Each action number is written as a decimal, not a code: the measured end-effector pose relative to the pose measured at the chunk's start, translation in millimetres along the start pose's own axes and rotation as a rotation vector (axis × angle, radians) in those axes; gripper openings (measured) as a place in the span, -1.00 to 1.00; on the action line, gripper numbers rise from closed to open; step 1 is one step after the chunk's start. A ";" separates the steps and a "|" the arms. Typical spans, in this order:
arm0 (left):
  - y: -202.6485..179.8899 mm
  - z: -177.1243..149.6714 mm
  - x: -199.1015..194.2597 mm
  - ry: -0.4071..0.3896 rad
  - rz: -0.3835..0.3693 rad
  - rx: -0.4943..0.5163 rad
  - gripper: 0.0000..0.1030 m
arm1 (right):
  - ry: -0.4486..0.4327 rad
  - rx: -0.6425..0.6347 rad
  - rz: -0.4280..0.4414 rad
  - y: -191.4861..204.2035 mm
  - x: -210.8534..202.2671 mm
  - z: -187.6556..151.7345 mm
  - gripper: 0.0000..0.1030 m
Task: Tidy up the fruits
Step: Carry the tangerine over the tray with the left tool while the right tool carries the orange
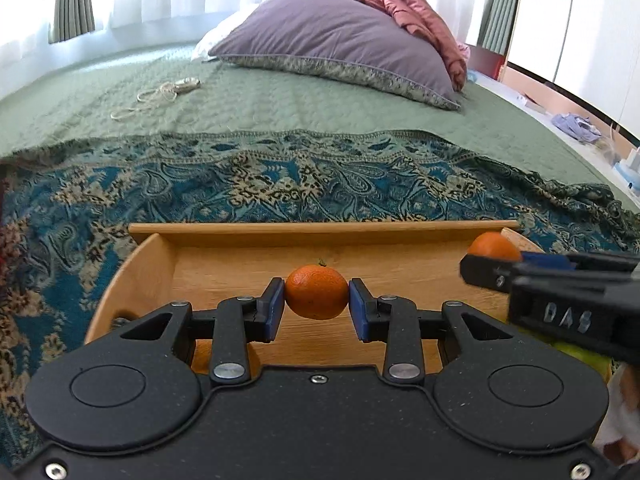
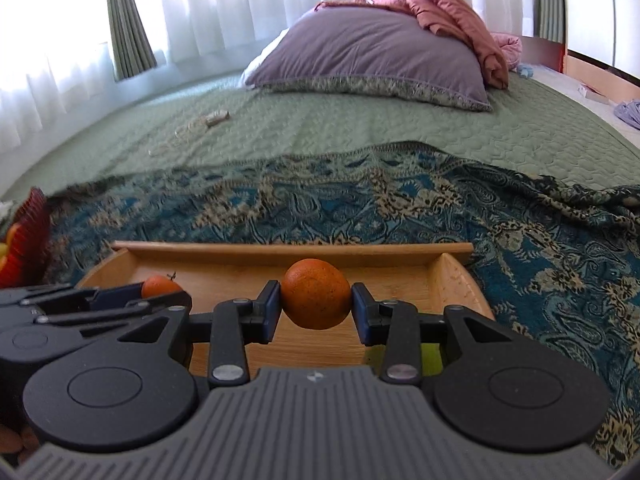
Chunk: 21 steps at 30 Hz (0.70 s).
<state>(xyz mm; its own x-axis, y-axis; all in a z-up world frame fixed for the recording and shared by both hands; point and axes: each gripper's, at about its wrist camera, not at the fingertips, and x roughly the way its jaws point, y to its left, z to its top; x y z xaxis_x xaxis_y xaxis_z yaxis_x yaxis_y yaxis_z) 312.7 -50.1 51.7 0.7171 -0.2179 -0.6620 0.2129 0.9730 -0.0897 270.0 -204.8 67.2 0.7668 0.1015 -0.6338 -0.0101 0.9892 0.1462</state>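
Observation:
My left gripper (image 1: 317, 306) is shut on a small mandarin (image 1: 317, 292) with a stem, held over the wooden tray (image 1: 320, 229). My right gripper (image 2: 316, 306) is shut on a larger orange (image 2: 316, 294) over the same tray (image 2: 292, 248). In the left wrist view the right gripper (image 1: 560, 280) reaches in from the right with its orange (image 1: 494, 245). In the right wrist view the left gripper (image 2: 80, 300) shows at the left with the mandarin (image 2: 160, 285). Something yellow-green (image 2: 430, 354) lies in the tray under the right gripper.
The tray stands on a blue paisley cloth (image 1: 280, 184) over a green quilted bedspread (image 1: 280, 100). A purple pillow (image 1: 340, 40) and pink blanket (image 1: 416, 12) lie at the back. A cord (image 1: 156, 96) lies far left. A red basket (image 2: 24, 236) shows at the left edge.

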 end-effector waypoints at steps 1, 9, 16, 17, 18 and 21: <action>0.5 0.8 2.8 0.002 0.001 -0.001 -0.36 | 0.005 -0.010 -0.004 1.4 2.4 -1.2 -0.17; 0.0 -0.1 15.4 0.015 0.024 0.041 -0.36 | 0.036 -0.067 -0.011 8.4 18.1 -8.8 -0.18; -0.7 -3.8 19.2 0.012 0.028 0.076 -0.36 | 0.044 -0.127 -0.013 15.3 20.1 -11.4 -0.18; -1.1 -3.9 19.3 0.013 0.028 0.077 -0.36 | 0.045 -0.132 -0.013 15.9 20.2 -11.5 -0.18; -1.8 -4.2 19.7 0.014 0.029 0.081 -0.36 | 0.045 -0.135 -0.013 16.6 20.3 -11.6 -0.18; -3.5 -5.0 19.8 0.013 0.032 0.092 -0.36 | 0.050 -0.147 -0.012 17.8 20.6 -11.9 -0.18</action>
<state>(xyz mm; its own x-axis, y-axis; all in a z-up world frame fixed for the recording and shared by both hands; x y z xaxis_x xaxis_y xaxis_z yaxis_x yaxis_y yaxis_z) 322.8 -57.4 35.2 0.7162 -0.1848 -0.6729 0.2502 0.9682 0.0003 278.0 -183.9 47.7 0.7348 0.0910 -0.6721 -0.0974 0.9948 0.0282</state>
